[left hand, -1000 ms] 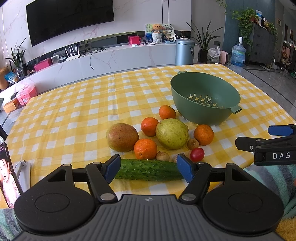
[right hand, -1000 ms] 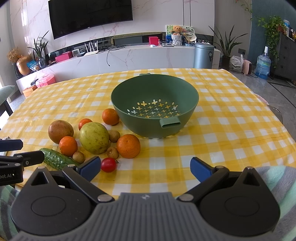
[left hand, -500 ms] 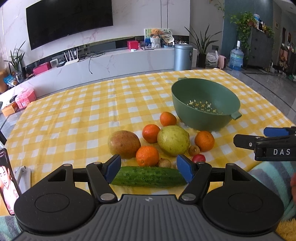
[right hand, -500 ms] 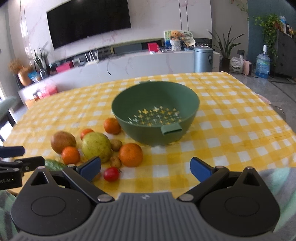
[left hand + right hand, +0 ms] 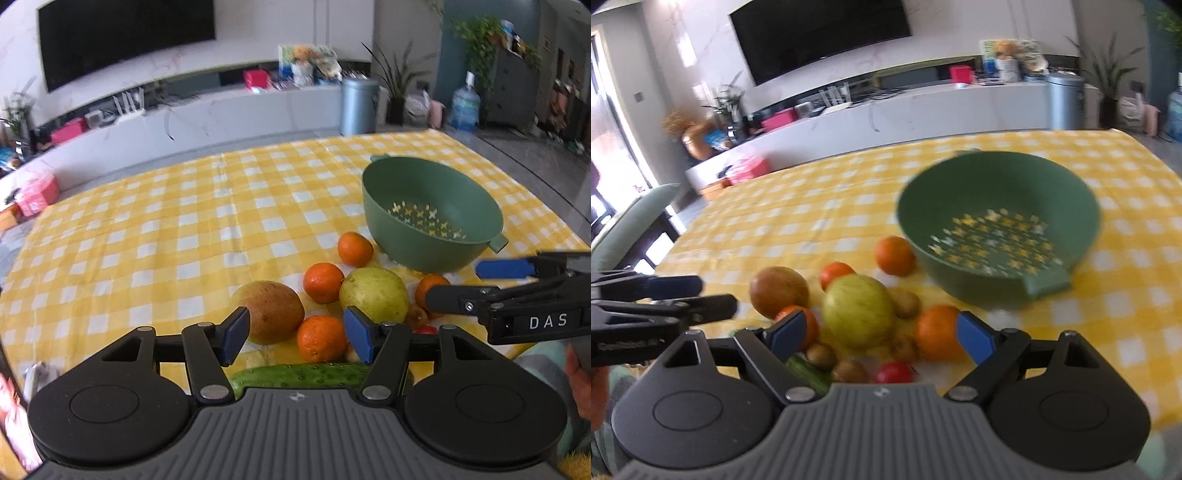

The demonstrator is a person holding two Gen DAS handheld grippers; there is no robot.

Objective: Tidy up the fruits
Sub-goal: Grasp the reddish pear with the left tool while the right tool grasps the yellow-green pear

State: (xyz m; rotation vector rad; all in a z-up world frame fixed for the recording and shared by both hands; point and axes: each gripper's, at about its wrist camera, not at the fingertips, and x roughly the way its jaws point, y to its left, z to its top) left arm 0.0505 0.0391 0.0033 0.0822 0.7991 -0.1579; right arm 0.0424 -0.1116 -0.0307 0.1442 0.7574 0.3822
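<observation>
A green colander bowl (image 5: 432,210) stands empty on the yellow checked tablecloth (image 5: 184,229); it also shows in the right wrist view (image 5: 997,206). In front of it lie a brown mango (image 5: 271,312), a yellow-green pear (image 5: 373,295), several oranges (image 5: 322,338), small brown fruits (image 5: 849,370), a red tomato (image 5: 894,372) and a cucumber (image 5: 299,374). My left gripper (image 5: 295,338) is open above the cucumber, before an orange. My right gripper (image 5: 877,336) is open above the pear (image 5: 858,312) and small fruits.
A white TV counter (image 5: 221,110) and a grey bin (image 5: 358,105) stand beyond the table's far edge. A green chair (image 5: 631,221) is at the table's left side. A phone (image 5: 14,417) lies at the near left.
Both grippers have moved forward over the fruit pile and risen. The right gripper has swung left toward the pear. Both stay open; no fruit has moved.
</observation>
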